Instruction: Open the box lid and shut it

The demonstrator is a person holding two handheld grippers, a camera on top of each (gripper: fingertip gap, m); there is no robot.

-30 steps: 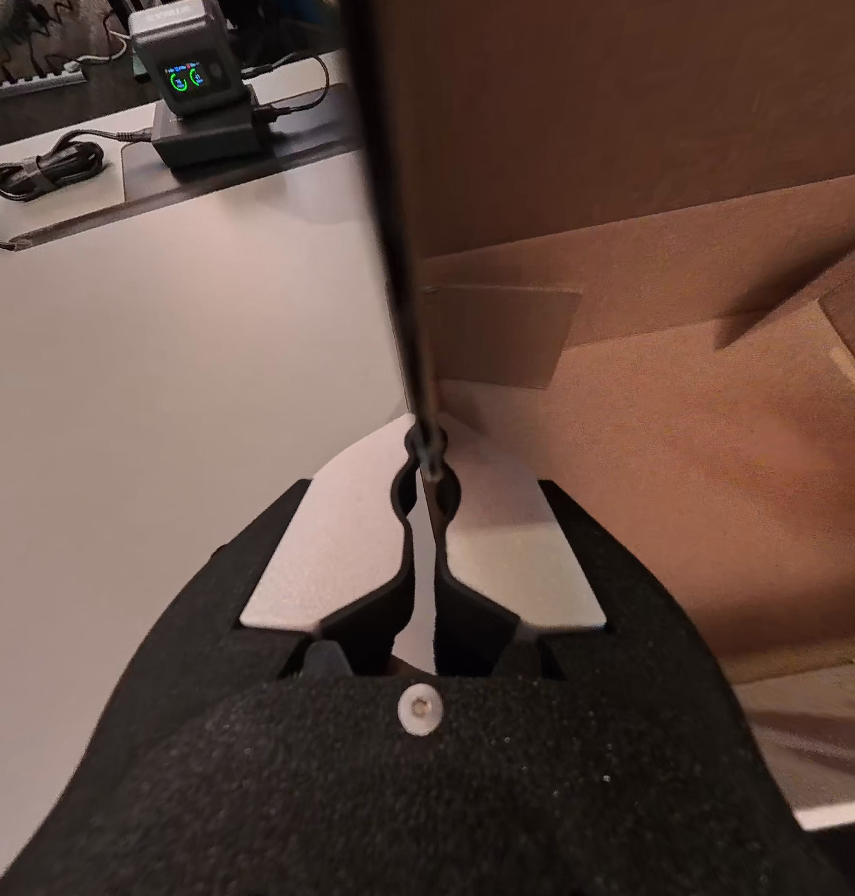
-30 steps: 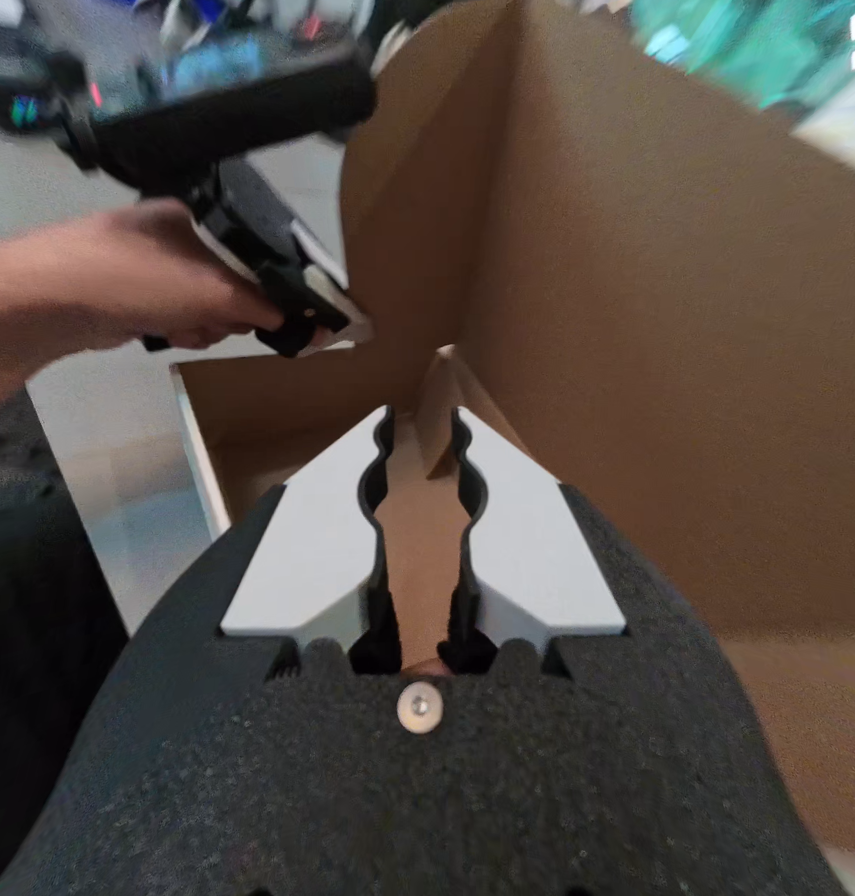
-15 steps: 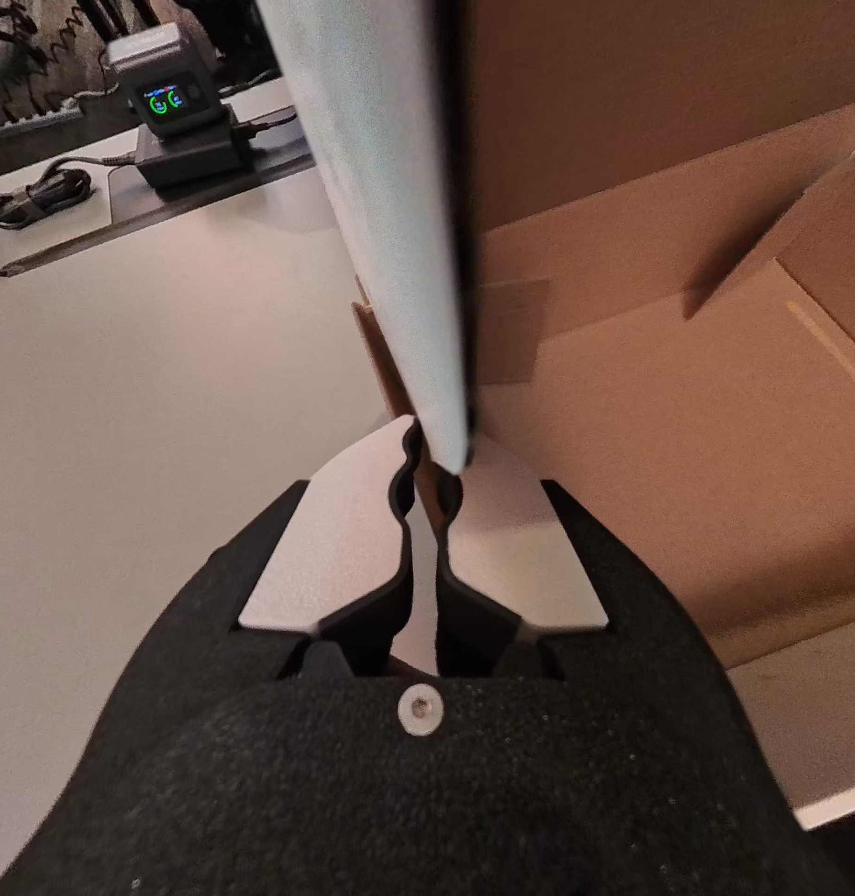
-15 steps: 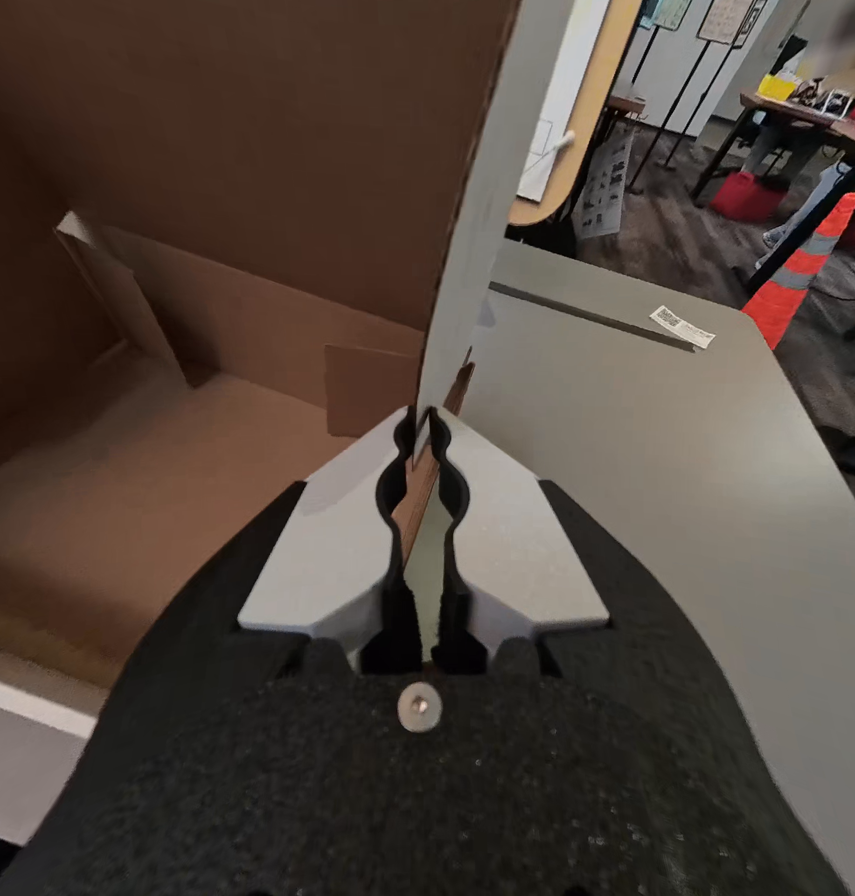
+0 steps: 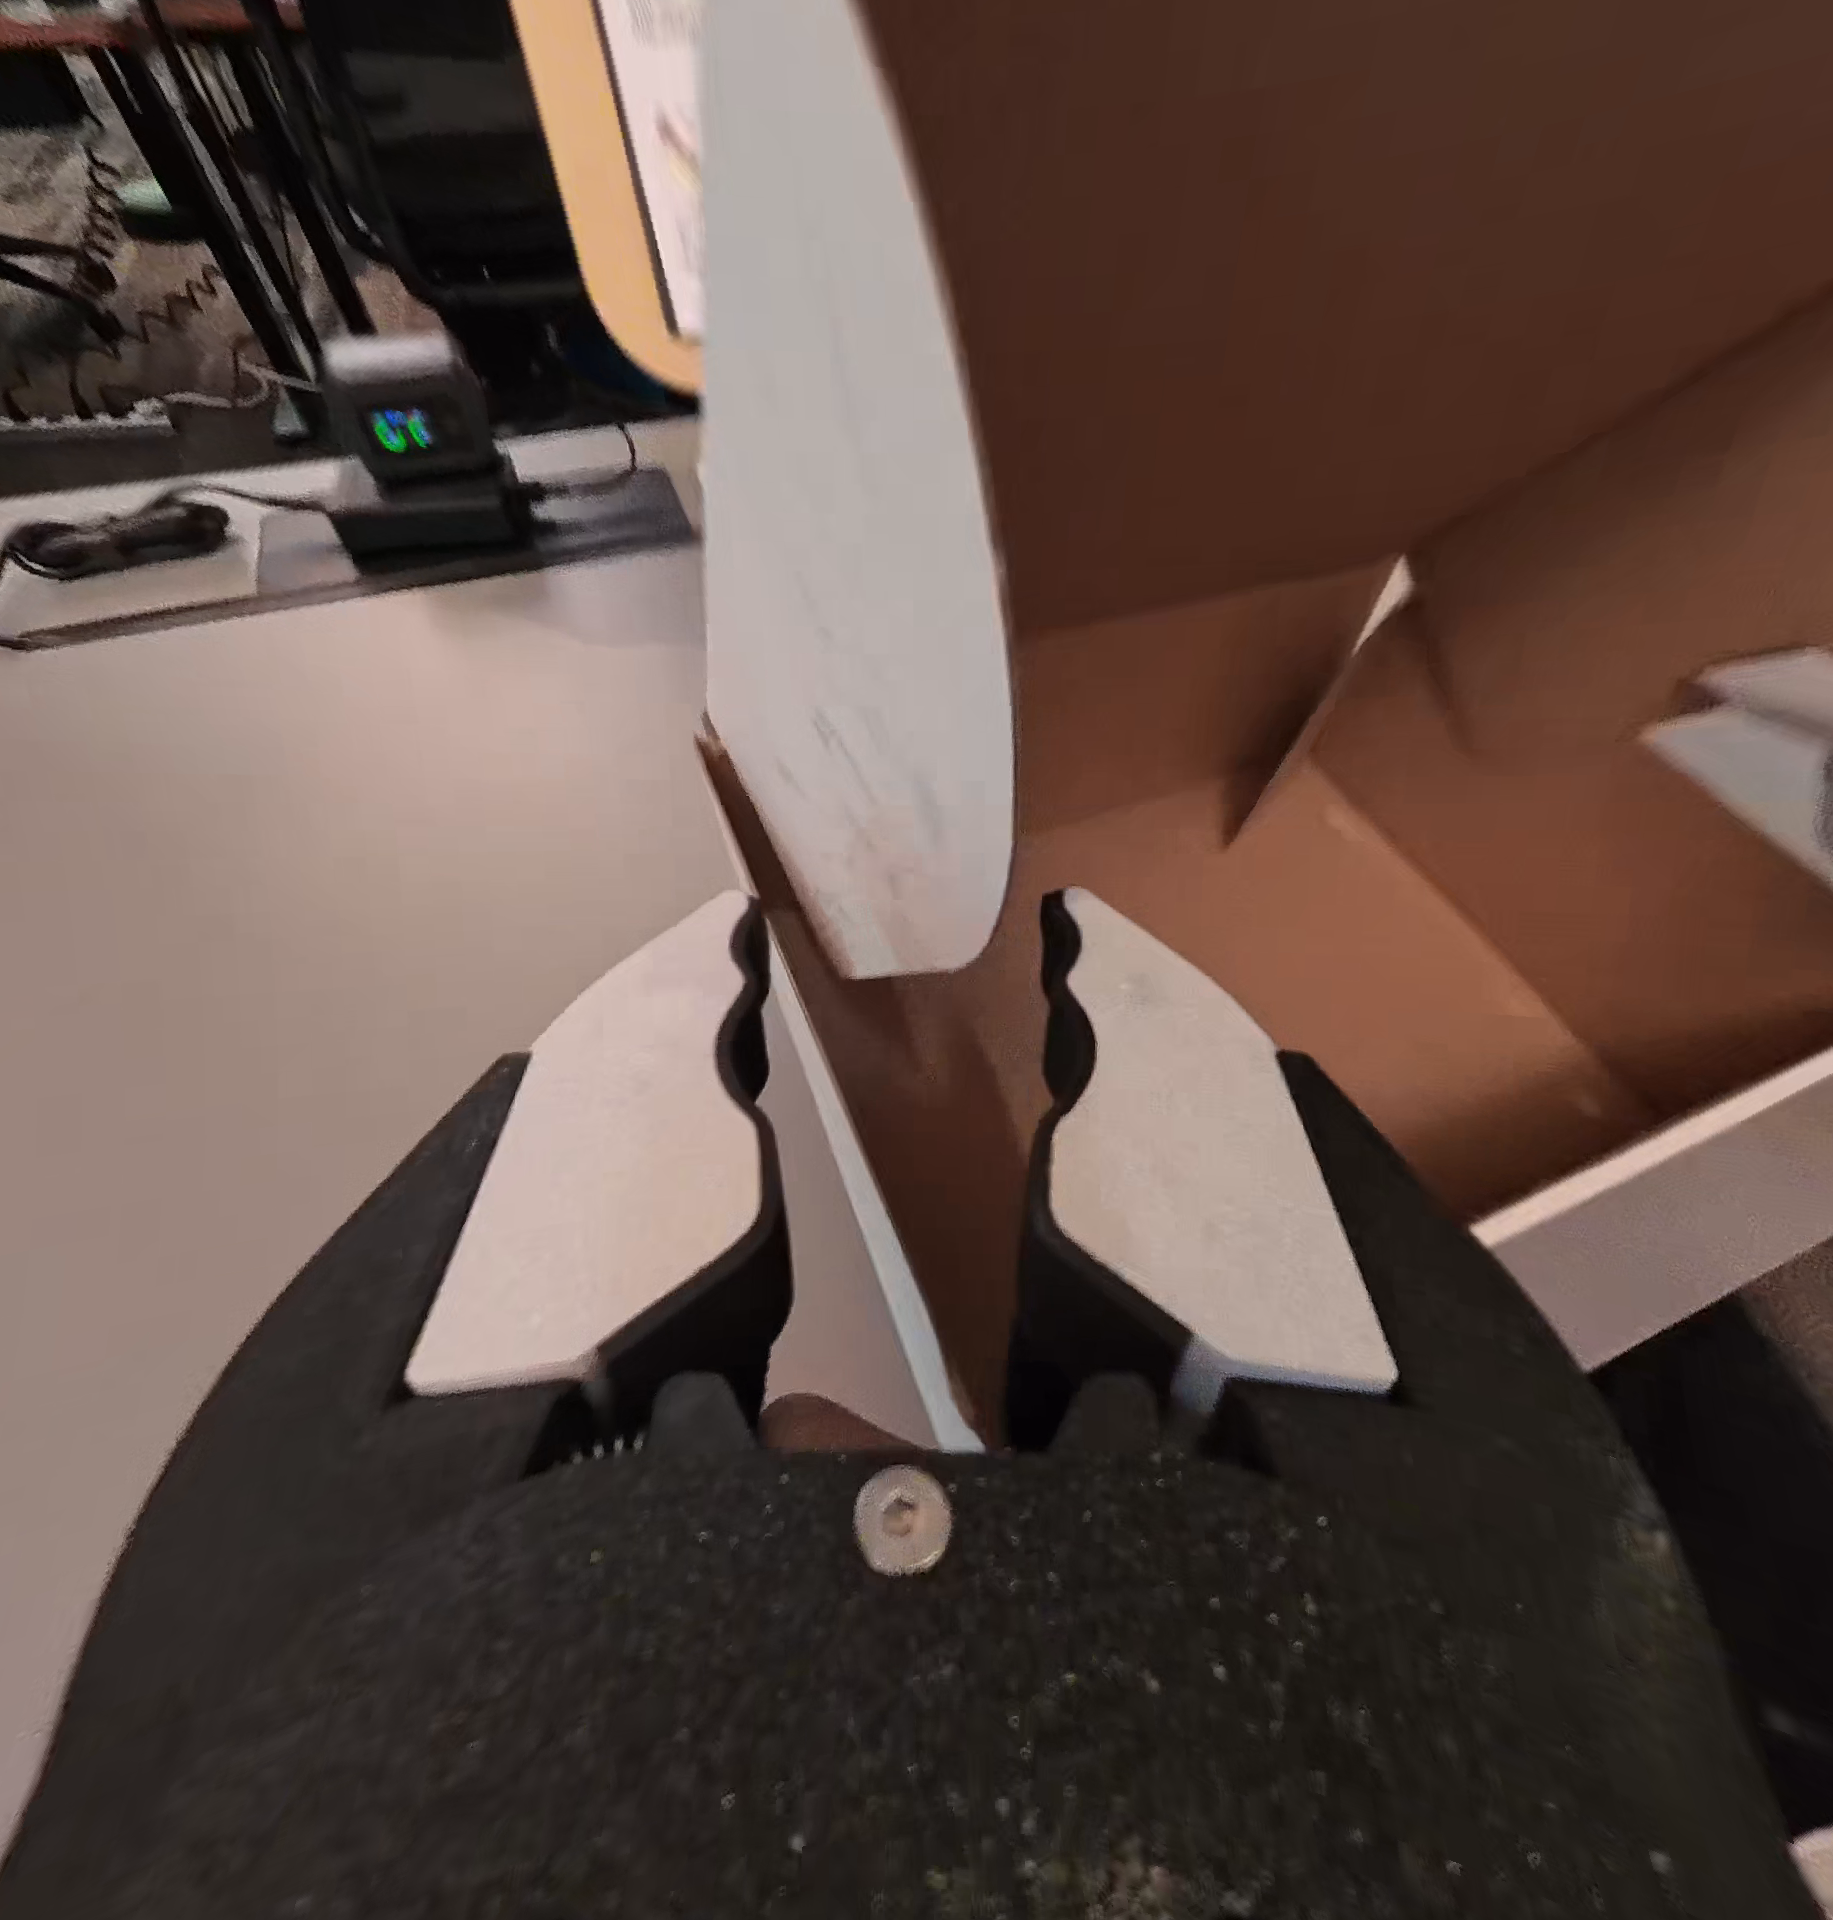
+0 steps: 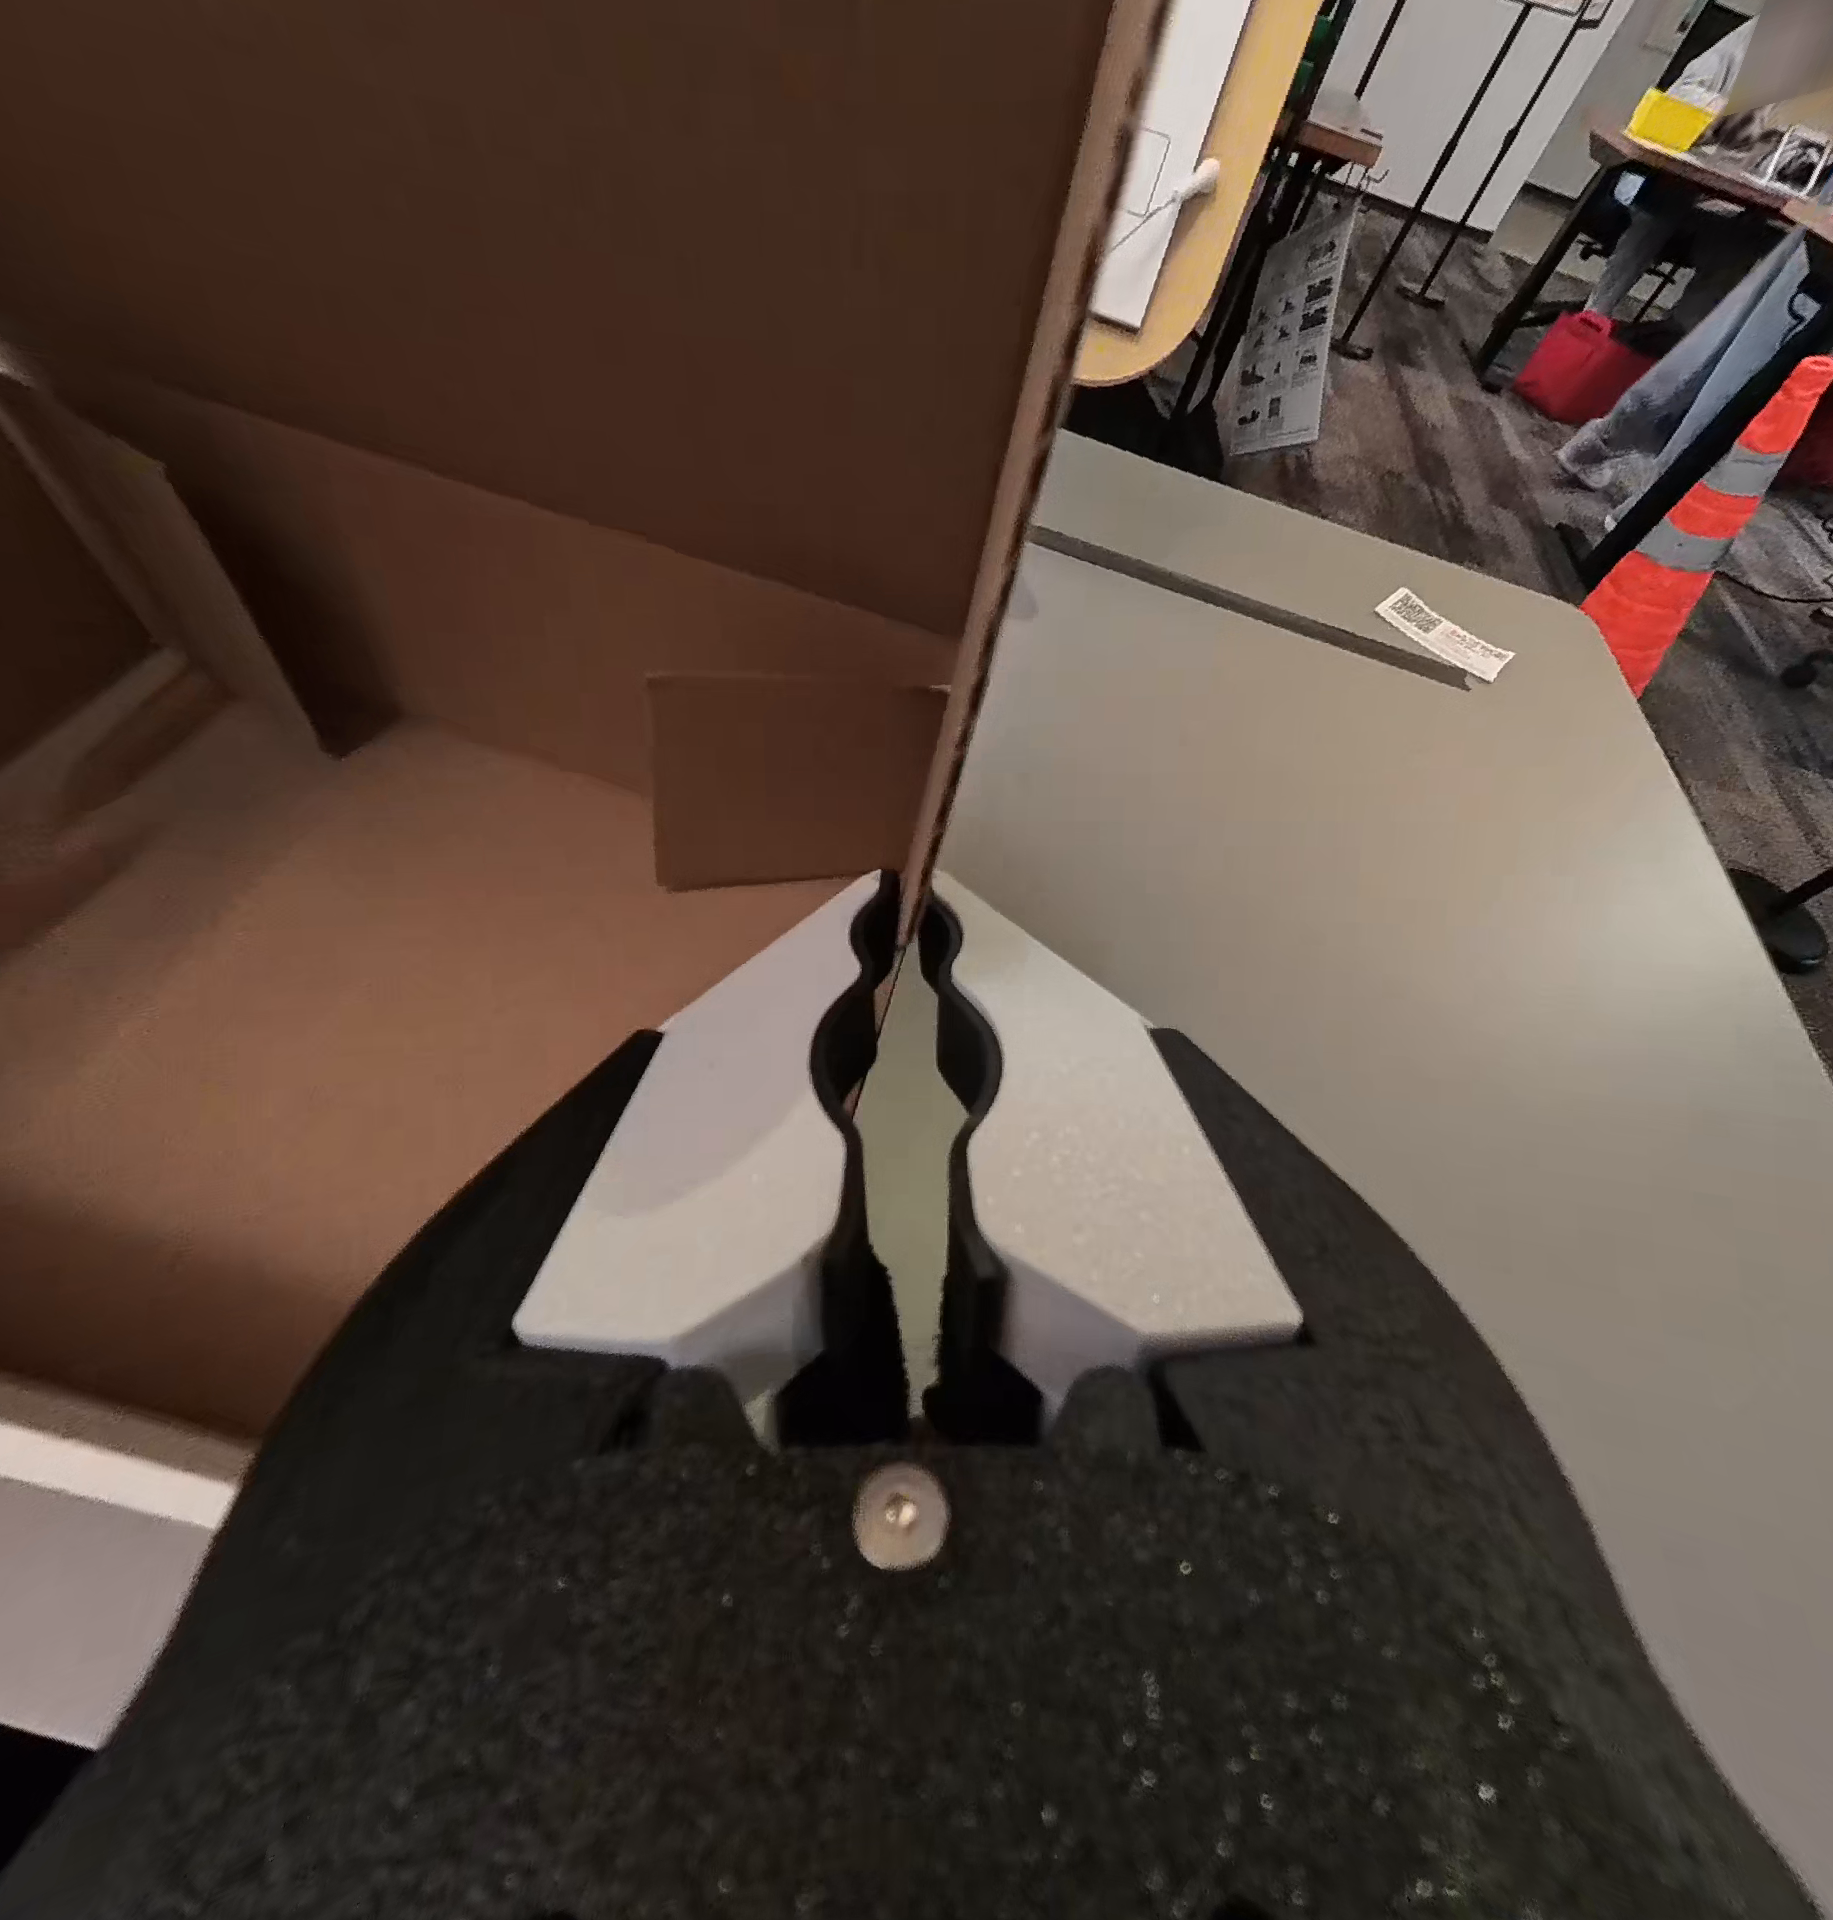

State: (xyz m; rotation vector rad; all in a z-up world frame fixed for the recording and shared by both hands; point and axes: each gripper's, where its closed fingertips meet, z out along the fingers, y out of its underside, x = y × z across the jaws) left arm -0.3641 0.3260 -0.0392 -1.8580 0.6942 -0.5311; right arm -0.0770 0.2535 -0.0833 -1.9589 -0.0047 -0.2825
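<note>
Lid (image 6: 538,312) of one cardboard box (image 5: 1514,935) stands raised at 12 o'clock on the desk (image 6: 1307,935). Right tool (image 6: 907,914) clenched on its side flap edge; left tool (image 5: 901,925) spread wide, straddling the box's corner wall, its flap (image 5: 850,623) untouched.

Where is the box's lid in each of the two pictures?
Left wrist view: the box lid fills the upper middle and right; its white side flap hangs between the open left gripper's fingers.
Right wrist view: the lid fills the upper left; the right gripper pinches its edge.
Shared landmark: the brown box floor.
</note>
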